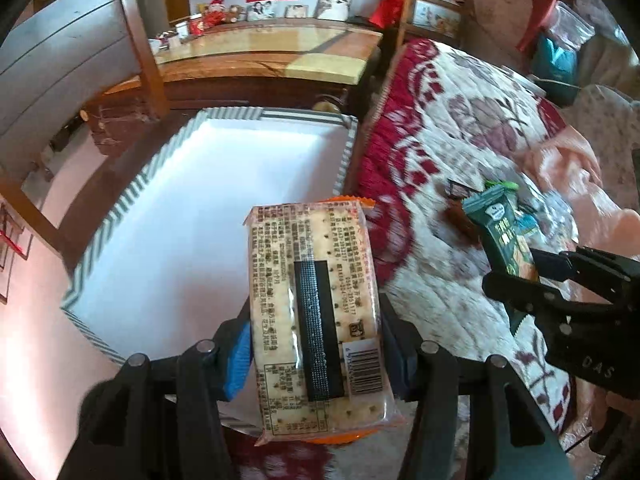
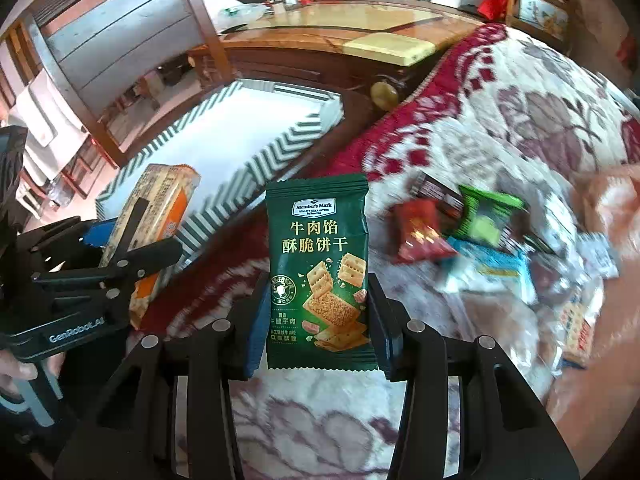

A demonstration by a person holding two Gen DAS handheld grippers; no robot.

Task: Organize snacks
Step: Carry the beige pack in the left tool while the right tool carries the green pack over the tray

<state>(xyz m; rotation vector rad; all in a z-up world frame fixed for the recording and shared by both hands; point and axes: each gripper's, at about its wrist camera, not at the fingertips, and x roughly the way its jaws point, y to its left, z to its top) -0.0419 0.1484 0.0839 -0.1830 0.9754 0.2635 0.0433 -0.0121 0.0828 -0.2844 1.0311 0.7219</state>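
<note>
Two grippers up over the bed, one packet each. Left gripper [image 1: 316, 344] is clamped about half open on a clear cracker pack [image 1: 316, 304] with orange ends, printed back toward its camera, blue pads pressing both long sides. It hangs over the near edge of the striped box [image 1: 132, 200], which sits beside the bed with a white, bare-looking inside. Right gripper [image 2: 316, 320] is closed narrower on a dark green biscuit packet [image 2: 318, 272], front face showing, upright between the pads, held over the blanket [image 2: 500, 128] just beside the box's striped wall.

Around: red and white floral blanket covers the bed. One loose pile of snacks [image 2: 480, 232] lies on it, to the right of the green packet: one red packet, one bright green one, one light blue one, one dark one, one orange cracker pack at the far right edge; more behind, too blurred to count. Wooden table [image 1: 272, 56] with a glossy top stands past the box, carrying photo frames, jars and small red ornaments. A wooden chair frame stands left of the table. Nothing sits between either held packet and the box opening; the box's near wall is the only edge in the way of the right packet.

A person's fingers [image 2: 16, 364] show at the left gripper's handle.
</note>
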